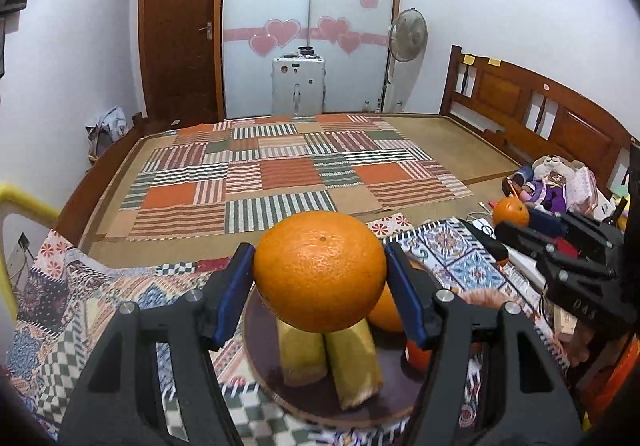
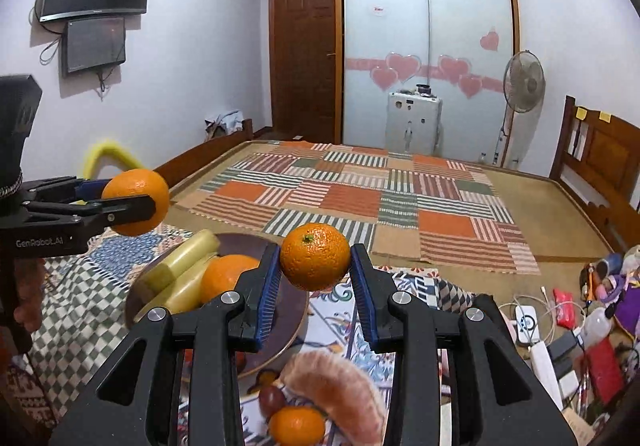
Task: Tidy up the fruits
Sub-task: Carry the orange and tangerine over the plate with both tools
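Both tongs are loaded and carried above the patterned cloth: the left tongs [image 1: 320, 278] are clenched on a large orange [image 1: 320, 270], its blue pads pressing the fruit's sides at mid-height, and the right tongs [image 2: 315, 258] are clenched on a smaller mandarin [image 2: 315, 256] held the same way, stem scar up. The step in hand looks like carrying each fruit to its place, and doing it well probably means keeping the squeeze even so the round skins do not roll out of the pads, keeping the two fruits well apart, and lowering each until it rests before letting go, since a dropped orange would likely roll off a shallow dish. Directly below the left tongs sits the dark round plate [image 1: 272, 374], holding two yellow bananas [image 1: 348, 362] side by side and another orange [image 1: 386, 312] toward its right edge; the free room seems to be at the rim nearest the camera. In the right wrist view, close under the tongs, a pink fuzzy rim [image 2: 340, 382] curves round a mandarin and a dark red fruit, though whether this is a basket I cannot tell. Farther off lies the bed [image 1: 280, 166] with its striped patchwork mat, bare of fruit.
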The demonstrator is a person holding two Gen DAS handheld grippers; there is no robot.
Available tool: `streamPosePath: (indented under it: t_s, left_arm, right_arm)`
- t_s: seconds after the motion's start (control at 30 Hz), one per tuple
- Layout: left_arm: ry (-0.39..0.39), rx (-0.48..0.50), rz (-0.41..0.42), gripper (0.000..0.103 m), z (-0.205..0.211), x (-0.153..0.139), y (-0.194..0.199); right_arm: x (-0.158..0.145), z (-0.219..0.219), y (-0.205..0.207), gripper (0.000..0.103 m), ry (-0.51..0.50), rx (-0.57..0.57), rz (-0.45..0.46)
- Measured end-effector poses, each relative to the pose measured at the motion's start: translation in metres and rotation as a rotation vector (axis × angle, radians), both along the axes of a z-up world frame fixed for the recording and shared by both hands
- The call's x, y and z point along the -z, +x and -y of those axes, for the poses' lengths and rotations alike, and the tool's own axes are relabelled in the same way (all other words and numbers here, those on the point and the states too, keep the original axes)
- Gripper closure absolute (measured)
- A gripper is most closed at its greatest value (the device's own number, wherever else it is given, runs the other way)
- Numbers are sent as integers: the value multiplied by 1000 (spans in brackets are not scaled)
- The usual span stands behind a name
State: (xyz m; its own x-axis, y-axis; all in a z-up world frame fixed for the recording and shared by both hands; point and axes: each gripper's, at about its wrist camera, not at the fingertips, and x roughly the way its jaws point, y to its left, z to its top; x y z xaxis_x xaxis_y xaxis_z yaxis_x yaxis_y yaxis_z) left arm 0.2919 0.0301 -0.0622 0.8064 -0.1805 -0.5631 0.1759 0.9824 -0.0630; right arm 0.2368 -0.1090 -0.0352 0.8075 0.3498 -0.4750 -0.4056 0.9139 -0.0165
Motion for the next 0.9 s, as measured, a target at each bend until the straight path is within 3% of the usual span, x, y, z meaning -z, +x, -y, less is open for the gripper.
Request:
streamPosePath:
  t_s: [0.23,0.53,0.9]
  left_arm:
    - [26,3,-29,38,20,8,41]
    - [70,17,-154,38,37,40,87]
    - [51,35,-228,38,36,62,99]
  right_arm:
    - [12,-9,21,71,-55,-32,-44]
    - [30,-11,29,71,-117,-92,-134]
    - [43,-19,32,71,-173,-144,-198]
